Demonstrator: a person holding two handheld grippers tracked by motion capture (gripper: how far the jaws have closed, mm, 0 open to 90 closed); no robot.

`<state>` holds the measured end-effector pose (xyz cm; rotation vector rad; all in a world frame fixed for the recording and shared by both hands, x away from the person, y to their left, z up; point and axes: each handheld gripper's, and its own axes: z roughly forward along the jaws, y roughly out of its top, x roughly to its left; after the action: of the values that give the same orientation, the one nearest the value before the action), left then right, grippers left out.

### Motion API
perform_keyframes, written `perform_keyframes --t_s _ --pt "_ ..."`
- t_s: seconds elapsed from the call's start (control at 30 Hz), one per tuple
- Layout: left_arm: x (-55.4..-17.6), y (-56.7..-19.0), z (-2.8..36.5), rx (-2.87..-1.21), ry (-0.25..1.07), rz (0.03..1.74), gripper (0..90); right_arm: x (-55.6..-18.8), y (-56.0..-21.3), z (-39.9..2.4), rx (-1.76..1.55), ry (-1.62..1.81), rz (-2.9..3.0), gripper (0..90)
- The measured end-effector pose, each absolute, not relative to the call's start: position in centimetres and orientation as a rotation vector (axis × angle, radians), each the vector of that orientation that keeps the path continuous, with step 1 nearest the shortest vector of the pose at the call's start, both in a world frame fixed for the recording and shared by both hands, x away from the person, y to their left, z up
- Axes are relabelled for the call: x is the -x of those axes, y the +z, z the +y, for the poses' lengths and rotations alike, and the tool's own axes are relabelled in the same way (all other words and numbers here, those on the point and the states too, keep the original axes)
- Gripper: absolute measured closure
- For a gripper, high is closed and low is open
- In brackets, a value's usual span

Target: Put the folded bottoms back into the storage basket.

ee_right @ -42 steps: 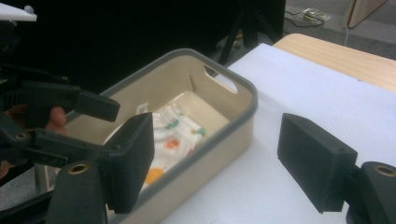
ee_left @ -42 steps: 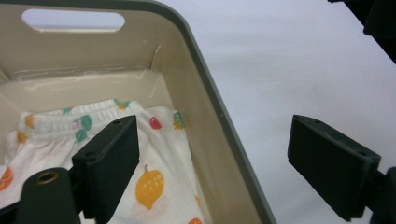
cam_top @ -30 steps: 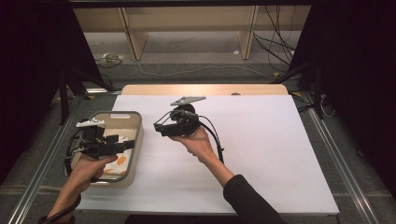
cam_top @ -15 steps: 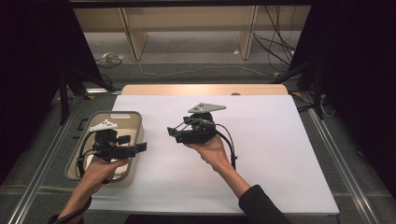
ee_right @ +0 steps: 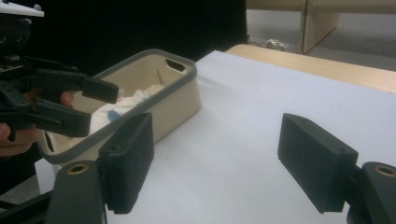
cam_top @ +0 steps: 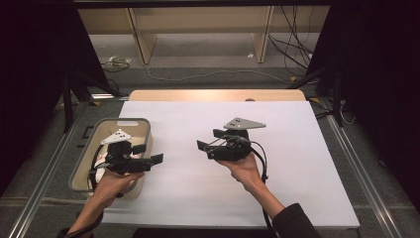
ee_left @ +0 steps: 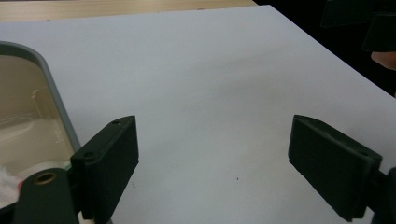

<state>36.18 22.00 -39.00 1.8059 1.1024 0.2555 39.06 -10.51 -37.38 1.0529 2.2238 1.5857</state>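
Grippers have both come away from the bin [cam_top: 84, 163]. The left gripper [cam_top: 153, 159], which a second ago reached down inside it, now hovers at its right rim with jaws pointing right over the bare white table [cam_top: 297, 148]. The left gripper view shows those jaws spread wide with nothing between them, only the sheet ahead and the bin's grey rim at the left edge. The right gripper [cam_top: 205, 144] has drifted right, from just beside the bin to the middle of the table, and its jaws also stand wide apart and empty, aimed left at the bin.

The bin sits at the left edge of the table, near side, beige with a grey rim. The right gripper view shows its contents: crumpled white cloth [ee_right: 135, 105] with a small blue bit, lying on the bottom.

Since neither gripper carries anything out, the reach into the bin looks like either a drop-off just finished or a grasp that did not take; these pictures cannot settle which. Nothing lies on the open sheet, so any unpacking of the bin has not begun.
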Motion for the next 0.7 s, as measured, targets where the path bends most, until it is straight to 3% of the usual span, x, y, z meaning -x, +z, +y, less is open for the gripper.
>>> perform_keyframes --t_s 0.7 --pt "-35.0 -39.1 20.4 -1.782 0.281 0.987 15.9 -36.8 -38.0 -14.6 -1.073 1.580 2.146 27.1"
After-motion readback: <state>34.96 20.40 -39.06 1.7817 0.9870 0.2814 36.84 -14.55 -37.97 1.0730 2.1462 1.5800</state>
